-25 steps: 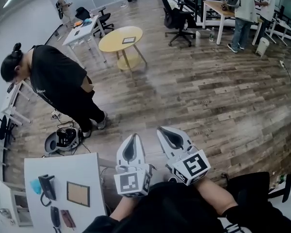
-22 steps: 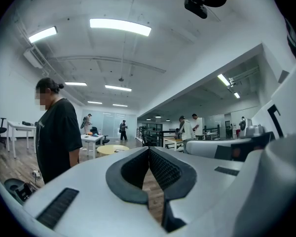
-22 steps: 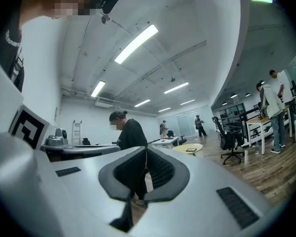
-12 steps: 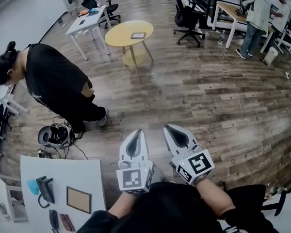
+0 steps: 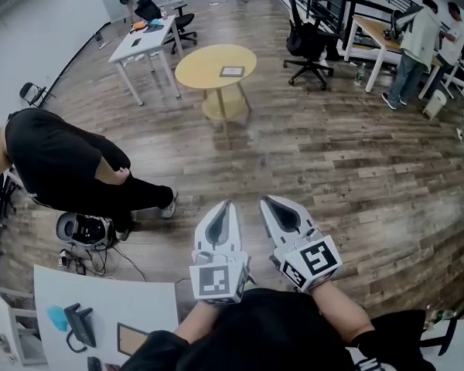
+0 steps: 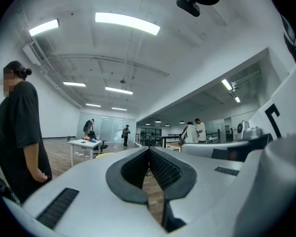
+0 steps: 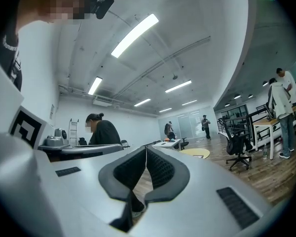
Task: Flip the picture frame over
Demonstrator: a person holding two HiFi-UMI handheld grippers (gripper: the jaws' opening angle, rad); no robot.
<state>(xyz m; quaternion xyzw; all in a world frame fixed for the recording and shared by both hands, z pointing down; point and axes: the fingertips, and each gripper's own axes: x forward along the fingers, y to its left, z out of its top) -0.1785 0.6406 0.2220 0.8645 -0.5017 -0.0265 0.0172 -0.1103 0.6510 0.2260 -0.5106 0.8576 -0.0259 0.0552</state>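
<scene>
Well, by my judgement the flip has not yet begun. I stand over open wooden floor, with the white desk down at my lower left. My left gripper and right gripper are held level, side by side in front of me, each clenched pad to pad on nothing. The picture frame lies flat by the desk's near edge, well apart from both grippers, below and left of the left one. Reaching, grasping and turning it all remain.
</scene>
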